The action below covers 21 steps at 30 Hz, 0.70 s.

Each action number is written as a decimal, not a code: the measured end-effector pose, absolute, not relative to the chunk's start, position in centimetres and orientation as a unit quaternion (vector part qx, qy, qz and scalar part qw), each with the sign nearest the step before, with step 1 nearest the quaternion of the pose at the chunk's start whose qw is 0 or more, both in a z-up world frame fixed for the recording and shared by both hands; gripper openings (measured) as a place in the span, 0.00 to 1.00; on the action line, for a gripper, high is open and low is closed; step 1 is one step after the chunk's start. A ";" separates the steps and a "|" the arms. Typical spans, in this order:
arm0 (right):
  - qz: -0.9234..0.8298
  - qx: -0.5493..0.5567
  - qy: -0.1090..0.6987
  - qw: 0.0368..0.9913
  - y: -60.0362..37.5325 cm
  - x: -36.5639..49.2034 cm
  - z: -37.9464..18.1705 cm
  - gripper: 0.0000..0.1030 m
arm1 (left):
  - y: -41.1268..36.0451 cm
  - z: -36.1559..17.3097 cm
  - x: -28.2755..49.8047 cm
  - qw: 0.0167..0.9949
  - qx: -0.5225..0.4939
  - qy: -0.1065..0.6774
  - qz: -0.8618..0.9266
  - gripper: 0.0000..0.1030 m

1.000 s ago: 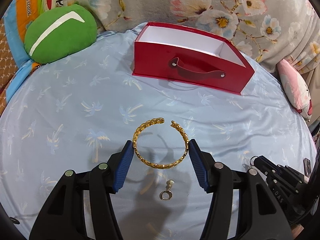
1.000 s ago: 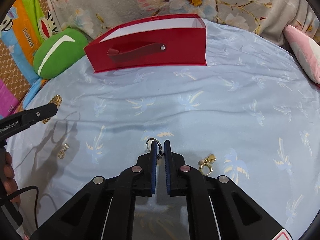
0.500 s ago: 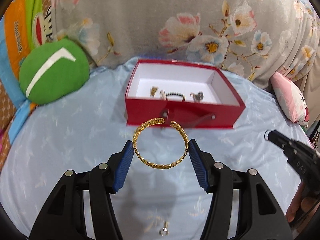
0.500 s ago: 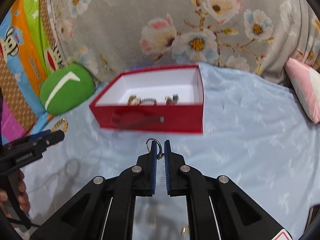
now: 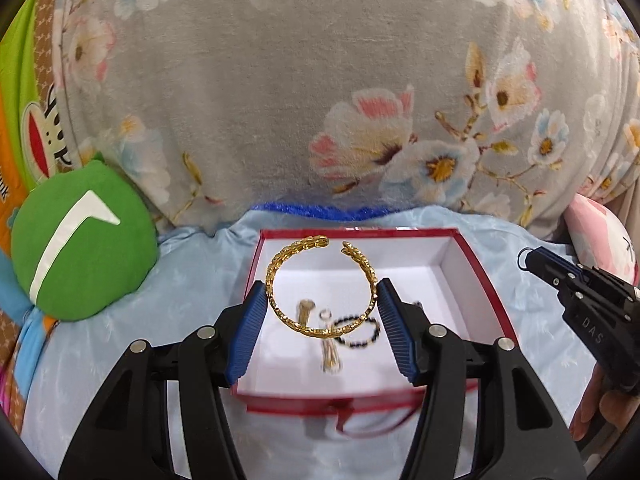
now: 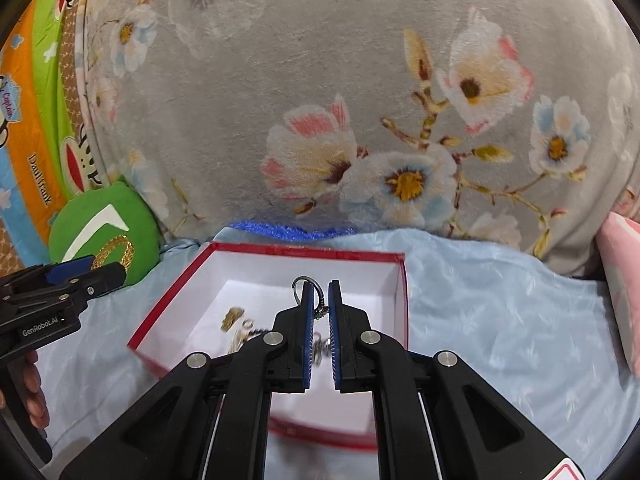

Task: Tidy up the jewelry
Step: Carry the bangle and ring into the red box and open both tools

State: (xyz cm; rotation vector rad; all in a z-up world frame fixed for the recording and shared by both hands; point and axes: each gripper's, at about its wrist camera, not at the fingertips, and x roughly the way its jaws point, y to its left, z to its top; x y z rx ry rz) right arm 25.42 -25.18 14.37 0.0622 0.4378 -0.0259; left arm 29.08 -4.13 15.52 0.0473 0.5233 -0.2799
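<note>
- The left claw [image 5: 322, 304] grips a gold bangle [image 5: 320, 286] by its two outer sides, held over the red box [image 5: 486, 280] on the bed [image 6: 500, 320].
- That bangle looks stiff, light and slick: an open, chain-textured hoop, best pinched across its width, away from the gap.
- The right claw [image 6: 319, 300] is clenched on a thin silver ring [image 6: 306, 286] above the box's right half; it is tiny and easily dropped.
- Small gold pieces [image 5: 306, 308] and a dark beaded bracelet [image 5: 358, 332] lie on the box's white floor.

Shiny gold metal bangle [image 5: 320, 292]; glossy red box [image 5: 486, 280] with matt white lining; plush floral blanket [image 5: 280, 100]; satiny blue sheet [image 6: 500, 300]
</note>
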 end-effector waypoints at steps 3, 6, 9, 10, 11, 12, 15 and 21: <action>-0.011 0.031 0.227 0.973 -25.4 28.8 13.8 0.06 | -5.2 15.3 32.0 0.956 0.025 0.260 -0.136 0.53; -0.011 0.032 0.236 0.971 -25.5 31.3 13.0 0.06 | -6.3 14.5 34.8 0.950 0.021 0.275 -0.144 0.53; -0.013 0.038 0.248 0.968 -25.6 33.6 12.0 0.06 | -7.3 13.6 36.7 0.948 0.026 0.282 -0.144 0.53; -0.013 0.041 0.252 0.967 -25.6 34.2 11.8 0.06 | -7.5 13.3 37.3 0.948 0.027 0.284 -0.141 0.53; -0.013 0.045 0.256 0.966 -25.7 34.7 11.4 0.06 | -7.7 13.0 37.9 0.947 0.026 0.287 -0.140 0.53; -0.013 0.049 0.261 0.964 -25.8 35.2 11.0 0.06 | -7.8 12.7 38.3 0.947 0.026 0.289 -0.139 0.53; -0.016 0.049 0.272 0.961 -25.8 36.4 10.2 0.06 | -8.2 12.0 39.5 0.947 0.025 0.291 -0.134 0.53; -0.020 0.038 0.276 0.960 -25.2 37.8 9.4 0.07 | -8.7 11.0 40.9 0.949 0.029 0.289 -0.124 0.53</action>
